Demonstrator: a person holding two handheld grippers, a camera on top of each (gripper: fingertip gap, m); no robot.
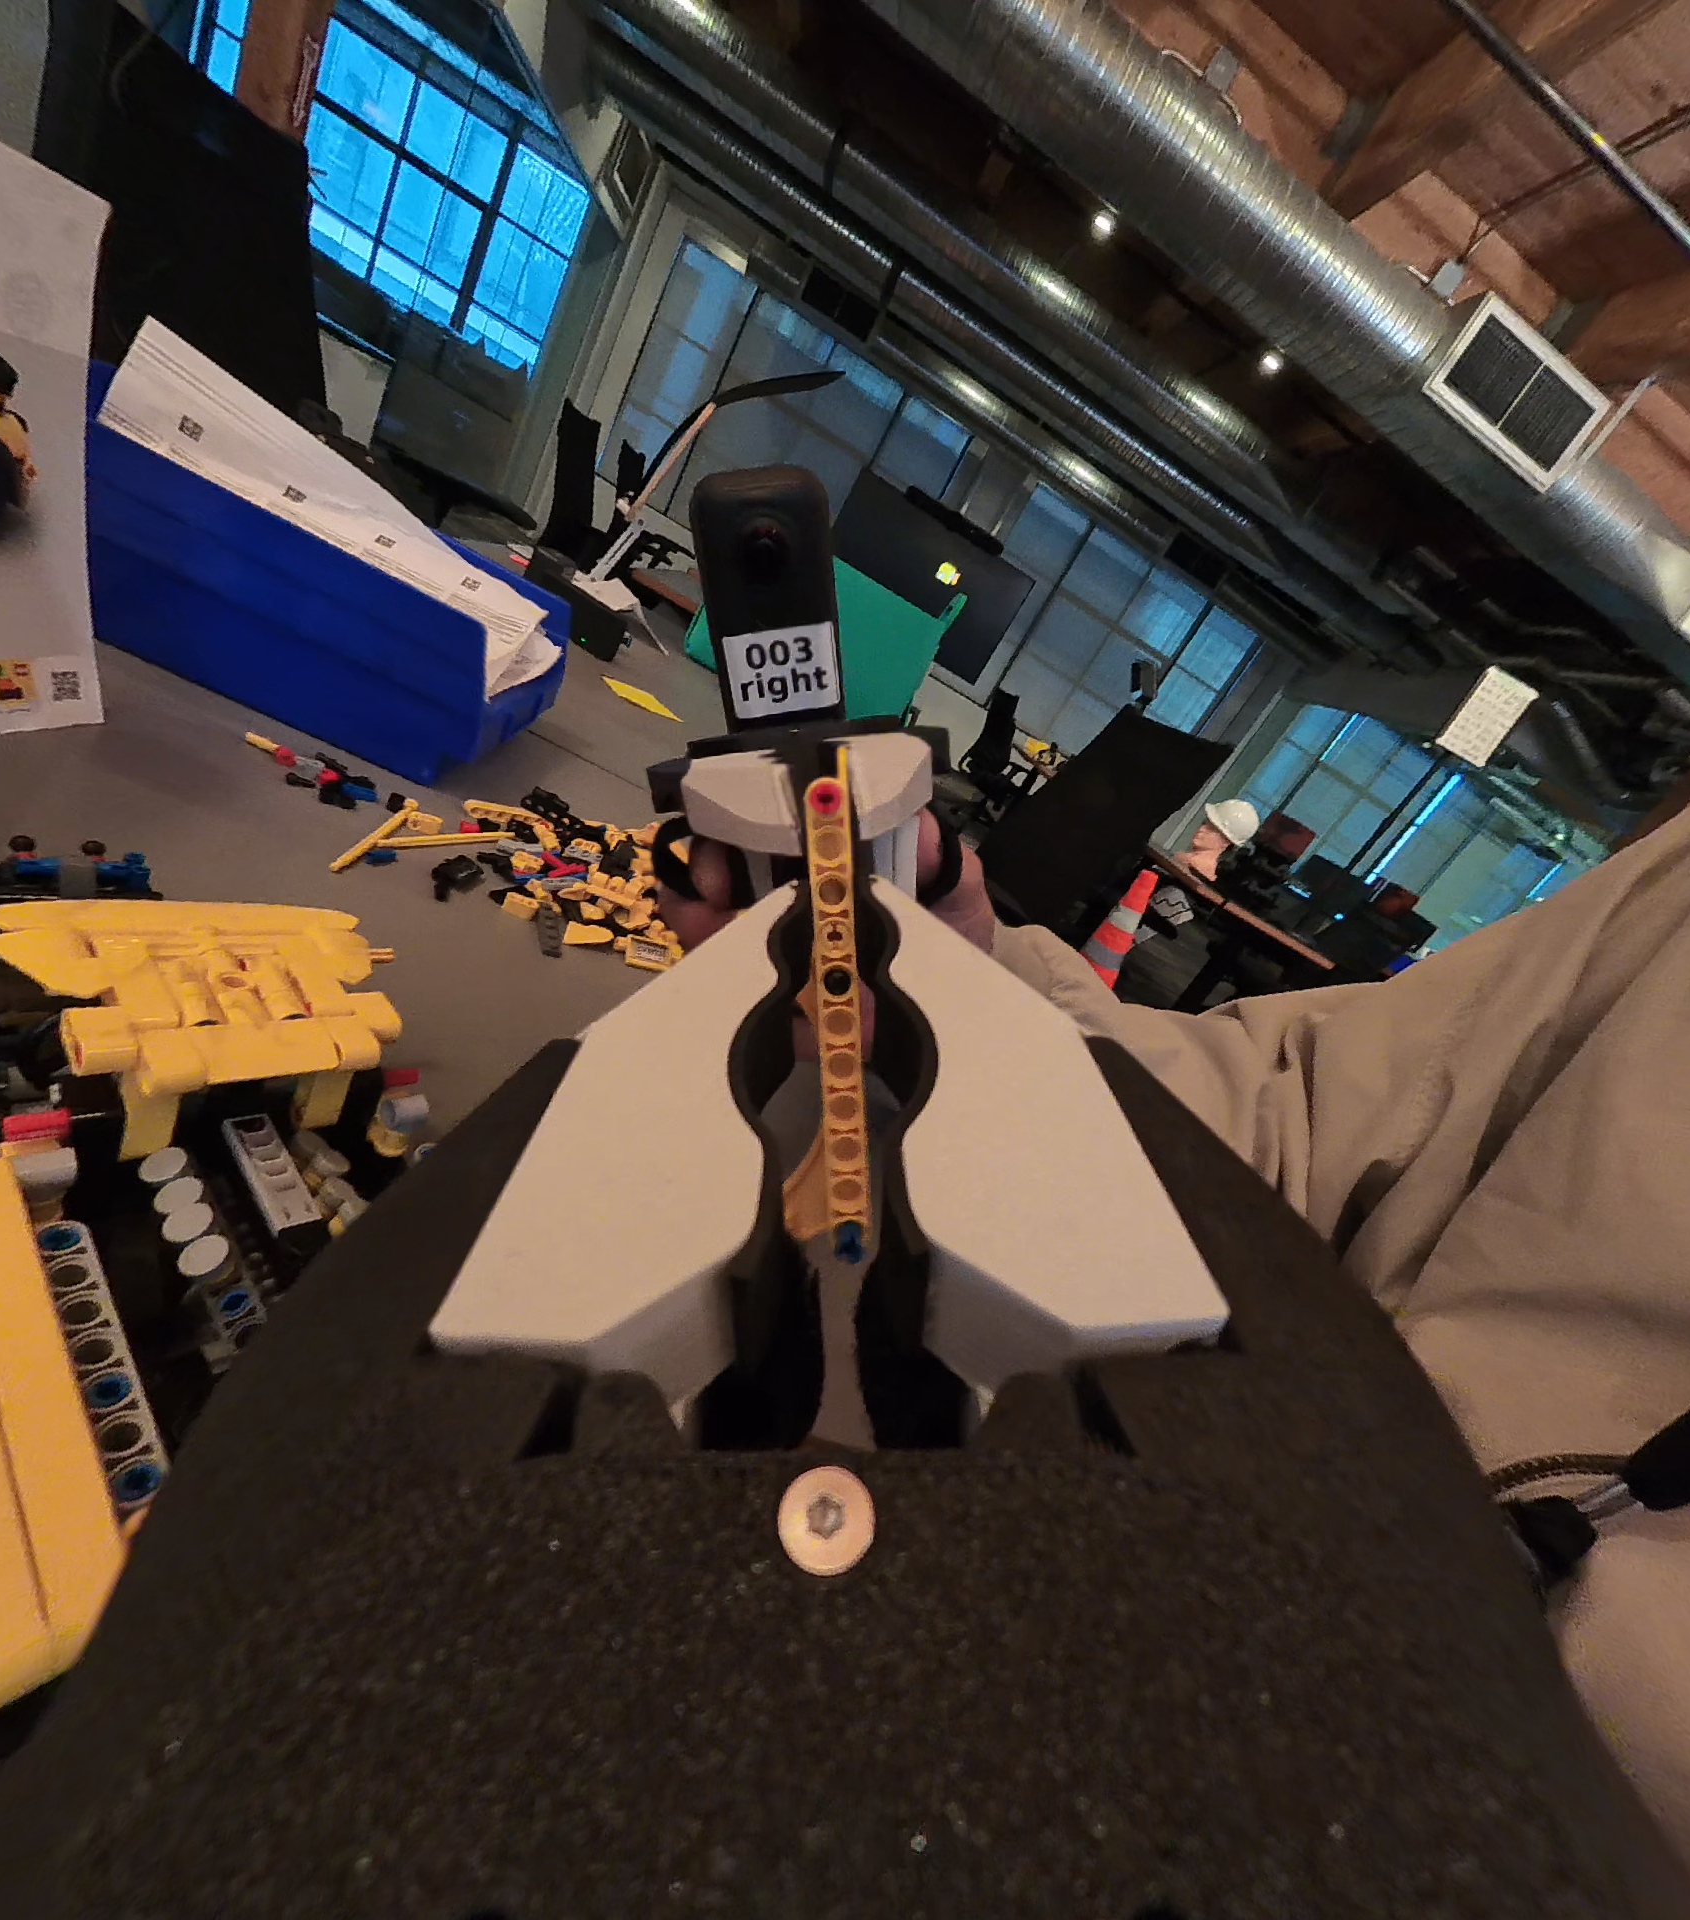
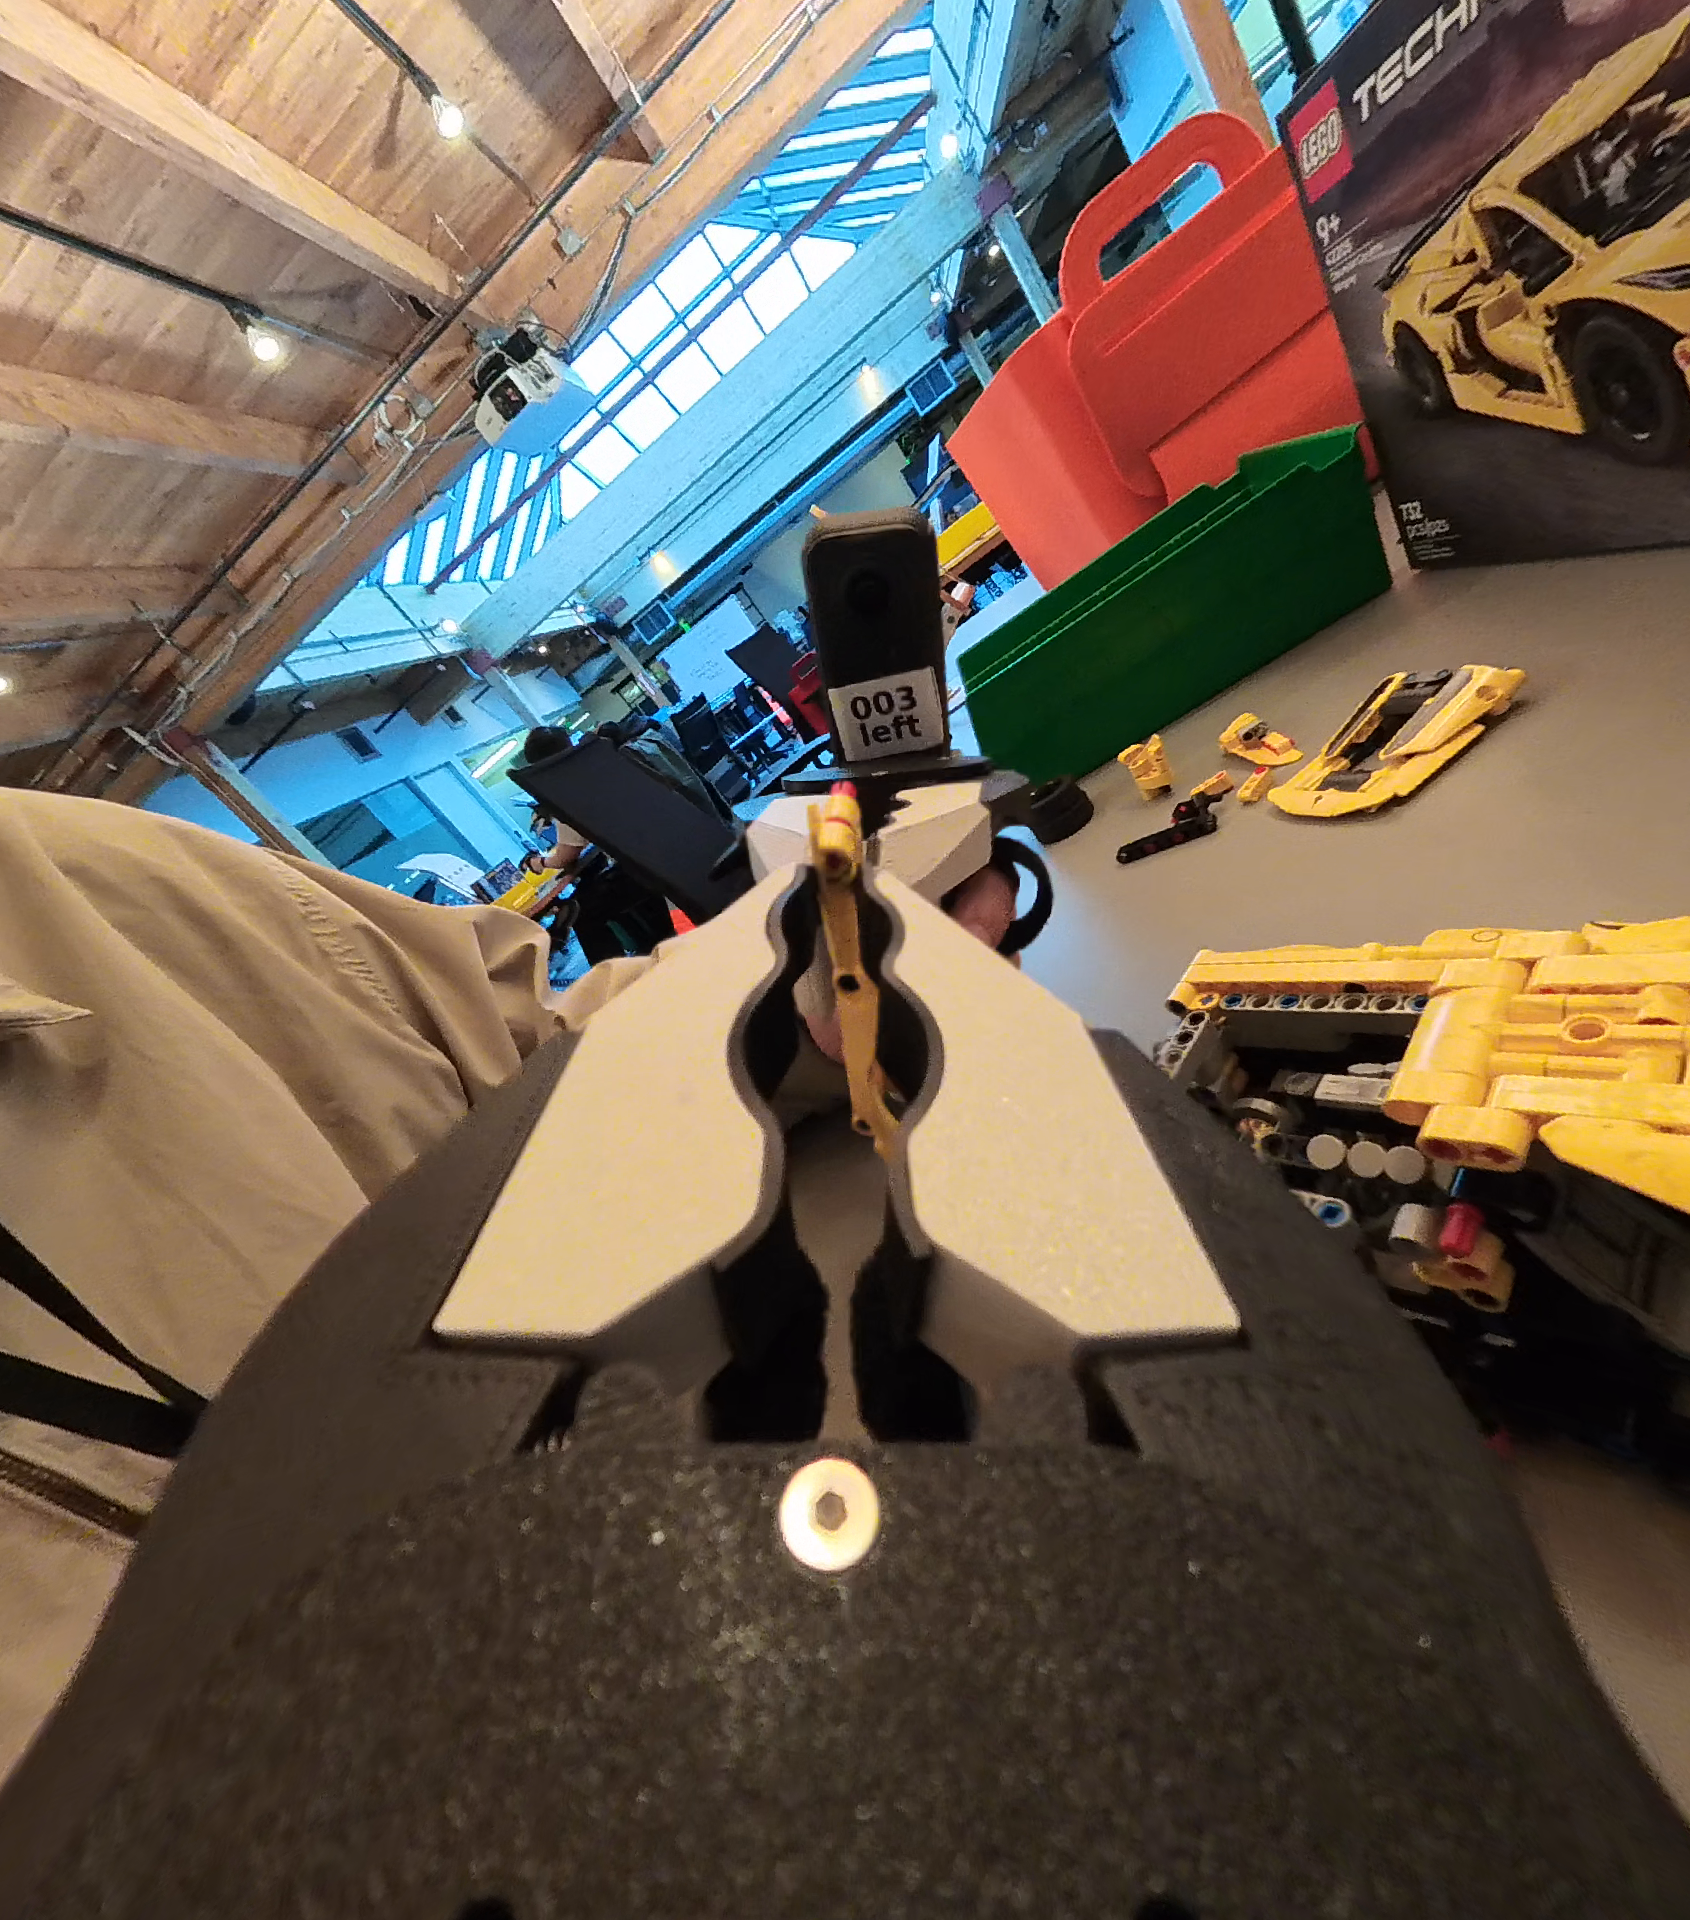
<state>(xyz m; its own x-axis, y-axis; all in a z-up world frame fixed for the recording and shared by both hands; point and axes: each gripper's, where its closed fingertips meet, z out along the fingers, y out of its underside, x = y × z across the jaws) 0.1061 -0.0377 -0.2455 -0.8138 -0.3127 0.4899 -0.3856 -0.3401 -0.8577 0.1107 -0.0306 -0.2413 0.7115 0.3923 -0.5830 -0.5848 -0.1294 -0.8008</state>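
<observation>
- Here, the left gripper [image 1: 836, 925] has its white fingers [image 1: 685, 1174] closed together on a long yellow holed beam [image 1: 839, 997], which runs lengthwise along the gap between them toward 12 o'clock.
- The beam carries a red pin [image 1: 823, 798] at its far end and a blue pin [image 1: 847, 1238] at its near end.
- The right gripper [image 2: 836, 883] faces the left one head-on and is likewise clamped on the same beam [image 2: 846, 966], seen edge-on and slightly tilted in the right wrist view.
- In the left wrist view the right gripper's far end [image 1: 805, 800] meets the beam's red-pinned tip at 12 o'clock, a labelled black camera [image 1: 763, 592] standing above it.
- A partly built yellow model car [image 1: 186, 1008] lies on the grey table [image 1: 197, 821] at 9 o'clock of the left gripper.
- Loose yellow, black and red pieces [image 1: 560, 862] are scattered at 10 o'clock, with a blue bin [image 1: 301, 613] holding paper sheets beyond them.
- From the right wrist view, the model car [image 2: 1547, 1049] sits at 3 o'clock, a green bin [image 2: 1173, 613] at 1 o'clock, an orange carrier [image 2: 1163, 343] behind it, and a printed set box [image 2: 1568, 260] at 2 o'clock.
- A beige sleeve [image 1: 1392, 1091] fills the side of each view.
</observation>
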